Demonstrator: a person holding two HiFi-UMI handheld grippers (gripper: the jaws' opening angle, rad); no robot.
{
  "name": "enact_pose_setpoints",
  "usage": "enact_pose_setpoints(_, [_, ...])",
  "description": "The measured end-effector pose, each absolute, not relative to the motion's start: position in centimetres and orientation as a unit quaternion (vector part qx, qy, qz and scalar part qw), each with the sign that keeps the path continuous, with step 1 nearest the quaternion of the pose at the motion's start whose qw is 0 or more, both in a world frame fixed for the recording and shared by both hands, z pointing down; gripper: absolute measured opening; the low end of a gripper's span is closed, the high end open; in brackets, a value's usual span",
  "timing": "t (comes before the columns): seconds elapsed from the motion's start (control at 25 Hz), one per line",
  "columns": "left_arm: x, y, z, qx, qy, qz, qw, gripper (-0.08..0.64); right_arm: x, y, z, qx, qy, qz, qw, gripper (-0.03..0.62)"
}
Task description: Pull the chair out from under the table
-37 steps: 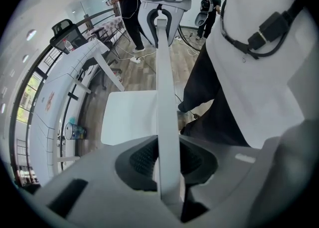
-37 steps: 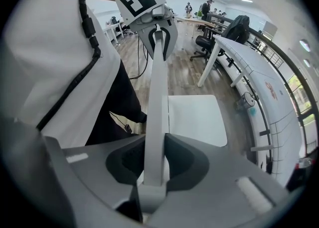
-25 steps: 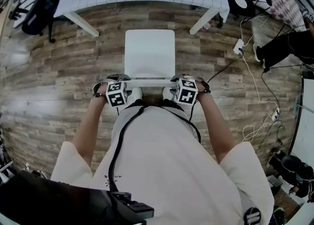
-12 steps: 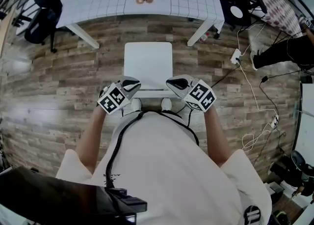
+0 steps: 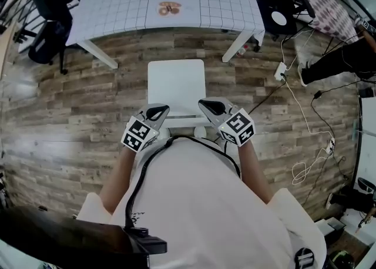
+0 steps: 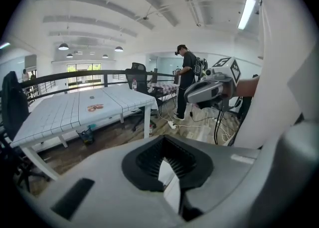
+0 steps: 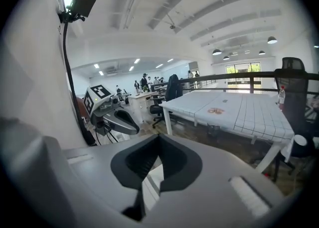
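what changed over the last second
The left tongs and right tongs lifted off the backrest of the chair and have just closed, both empty. The chair stands where it was, clear of the table.

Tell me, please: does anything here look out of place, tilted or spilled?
Nothing stands out. The white chair stands upright and square to the table, clear of its edge. Only the loose white cables on the floor, right of the chair in the head view, look untidy; nothing is spilled.
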State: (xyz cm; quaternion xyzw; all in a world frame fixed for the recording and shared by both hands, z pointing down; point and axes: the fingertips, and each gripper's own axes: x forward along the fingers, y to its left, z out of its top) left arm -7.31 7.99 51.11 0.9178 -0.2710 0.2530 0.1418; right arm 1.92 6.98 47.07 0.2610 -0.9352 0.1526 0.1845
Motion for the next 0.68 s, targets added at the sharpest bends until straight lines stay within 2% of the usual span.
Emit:
enact_pose_setpoints(0.2, [-8.3, 8.4, 52.6, 0.911, -0.254, 0.293, 0.143, 0.006, 1.6, 6.9, 47.7, 0.252, -0.934, 0.149, 0.205, 0.005])
enact_pose_setpoints(0.68, [-9.1, 8.3, 52.0, 0.92, -0.234, 0.279, 0.147, 0.006, 0.4, 6.8, 48.1, 0.249, -0.932, 0.148, 0.218, 0.005])
